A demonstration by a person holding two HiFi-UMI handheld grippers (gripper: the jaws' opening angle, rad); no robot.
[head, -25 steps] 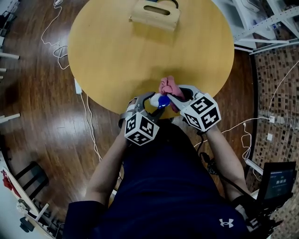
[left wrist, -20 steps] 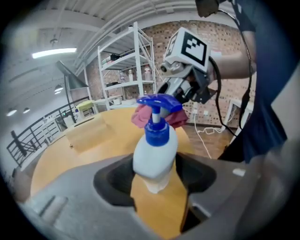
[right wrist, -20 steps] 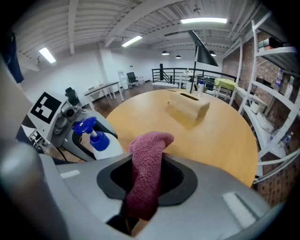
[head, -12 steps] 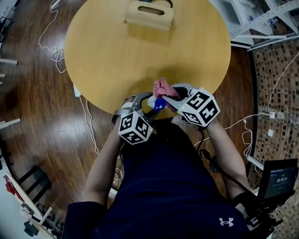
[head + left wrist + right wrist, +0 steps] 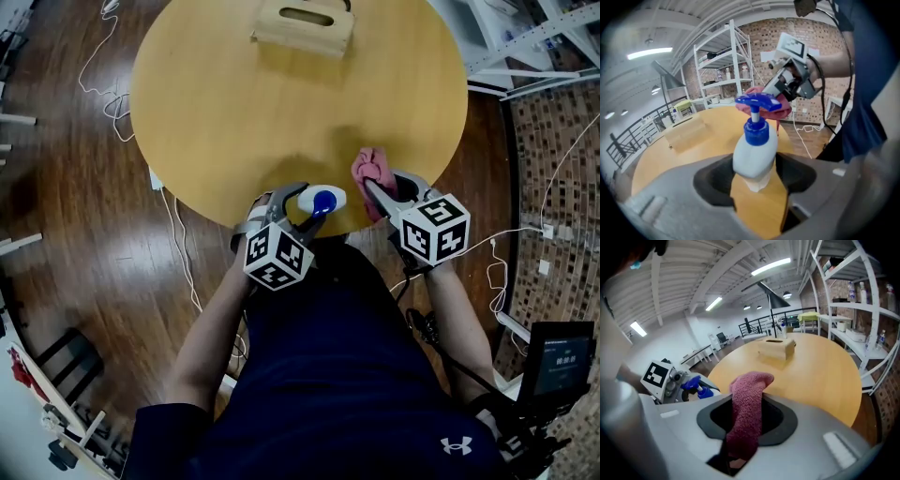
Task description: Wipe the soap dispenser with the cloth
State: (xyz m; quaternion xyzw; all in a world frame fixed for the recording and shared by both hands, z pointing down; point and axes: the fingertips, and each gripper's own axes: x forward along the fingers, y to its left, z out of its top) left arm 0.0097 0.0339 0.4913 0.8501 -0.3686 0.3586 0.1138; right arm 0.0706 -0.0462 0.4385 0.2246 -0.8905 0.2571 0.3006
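Note:
A white soap dispenser (image 5: pixel 319 200) (image 5: pixel 754 154) with a blue pump head (image 5: pixel 757 101) is held upright over the near edge of the round wooden table (image 5: pixel 234 103). My left gripper (image 5: pixel 302 208) (image 5: pixel 754 176) is shut on its body. My right gripper (image 5: pixel 375 187) (image 5: pixel 740 446) is shut on a pink cloth (image 5: pixel 369 170) (image 5: pixel 746 416), which sticks up between its jaws. In the head view the cloth hangs a short way to the right of the dispenser, apart from it. The left gripper view shows the cloth (image 5: pixel 783 107) just behind the pump head.
A light wooden box (image 5: pixel 302 28) (image 5: pixel 777 349) with a slot in its top stands at the table's far side. White cables (image 5: pixel 112 103) lie on the dark wood floor to the left. Metal shelving (image 5: pixel 862 301) stands to the right of the table.
My right gripper has carried the pink cloth off the dispenser and out to the right. The dispenser's pump head now shows uncovered. The left gripper has stayed where it was.

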